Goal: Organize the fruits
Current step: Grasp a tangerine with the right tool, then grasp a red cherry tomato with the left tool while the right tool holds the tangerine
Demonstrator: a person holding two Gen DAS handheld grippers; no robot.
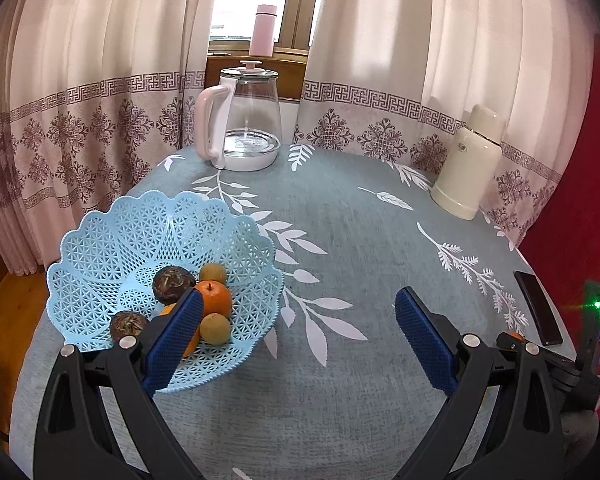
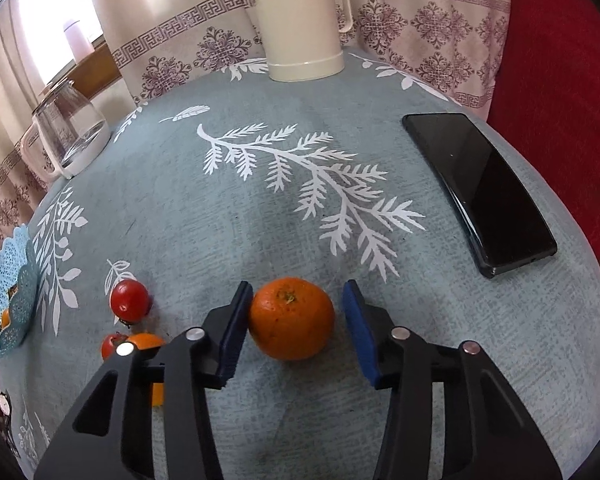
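Blue-grey tablecloth (image 2: 228,216) with white leaves fills both my views, patterned curtains behind. My right gripper (image 2: 296,316) sits spread around an orange (image 2: 291,319) on the cloth: the left pad touches its skin, the right pad stands just clear. A red fruit (image 2: 129,299) lies nearby to the left. My left gripper (image 1: 298,334) hangs wide apart, nothing in it, beside the blue lattice basket (image 1: 100,248) holding several fruits. A black phone (image 2: 480,192) lies far right.
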